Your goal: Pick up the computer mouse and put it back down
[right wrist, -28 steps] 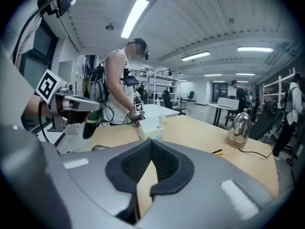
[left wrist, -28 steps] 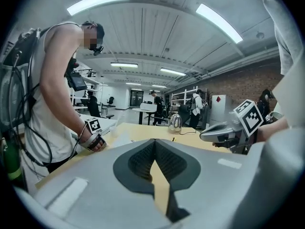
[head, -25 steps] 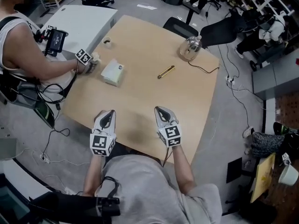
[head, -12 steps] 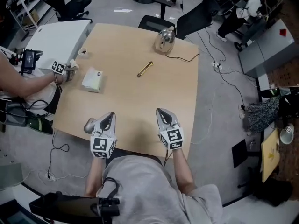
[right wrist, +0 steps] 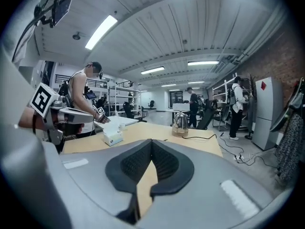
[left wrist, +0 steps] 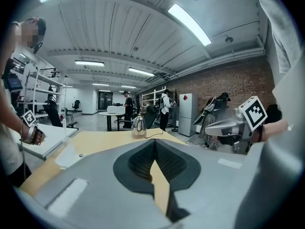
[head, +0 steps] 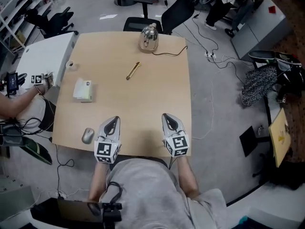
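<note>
The left gripper [head: 112,122] and right gripper [head: 167,118] are both clenched on nothing at the table's [head: 143,99] near edge, and the mouse [head: 87,135], just left of the left one, looks light, rigid and slick, so it is best pinched across its sides.

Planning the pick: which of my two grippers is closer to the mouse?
The left gripper: the mouse lies just beside it on its outer side, near the table's front edge. The right gripper sits farther across the table from it.
</note>
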